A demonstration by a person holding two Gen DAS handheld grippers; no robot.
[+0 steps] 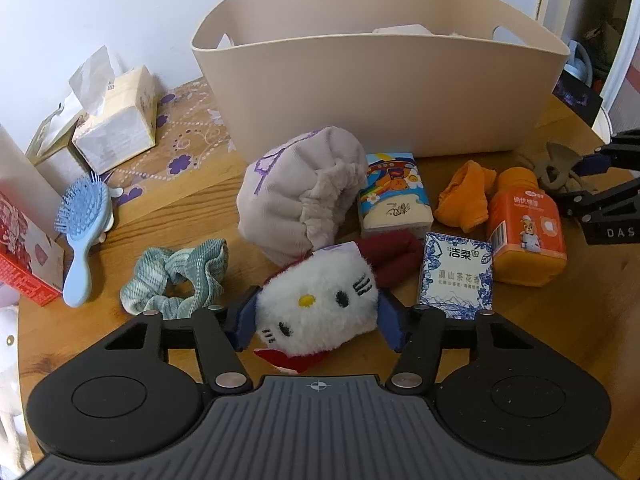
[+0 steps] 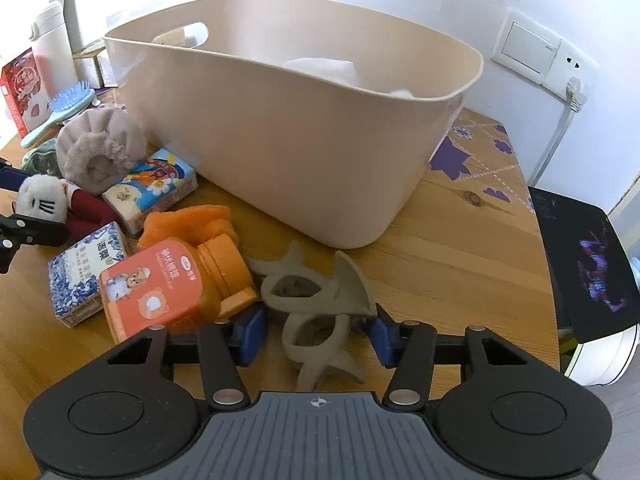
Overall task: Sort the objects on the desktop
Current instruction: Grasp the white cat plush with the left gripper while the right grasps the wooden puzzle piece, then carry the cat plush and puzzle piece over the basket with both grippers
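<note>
**Desk editor:** Sorting barely begun, by the look of it?

**Photographer:** Judging so. The beige bin (image 1: 380,92) stands at the back of the counter (image 2: 460,240), and only something pale and soft shows above its rim. Nearly everything else lies loose in front of it.

**Desk editor:** And the two tools?

**Photographer:** The left tool (image 1: 316,316) has its blue pads on either side of a white plush cat head (image 1: 318,306), pressing its fur at the near edge of the counter. The right tool (image 2: 316,332) stands partly open around a grey hair claw (image 2: 316,312); whether the pads bite yet, I cannot tell.

**Desk editor:** What is left?

**Photographer:** Plenty: a grey fleece cap (image 1: 300,196), a cartoon tissue pack (image 1: 394,194), a blue-patterned tissue pack (image 1: 456,276), an orange bottle (image 1: 526,228) on its side, an orange cloth (image 1: 464,196), a green scrunchie (image 1: 180,276), and a blue hairbrush (image 1: 82,232) near the left edge.

**Desk editor:** The room?

**Photographer:** Pale wood counter with a purple flower print toward the back corners, white wall behind, a switch and socket plate (image 2: 544,60) at right.
</note>
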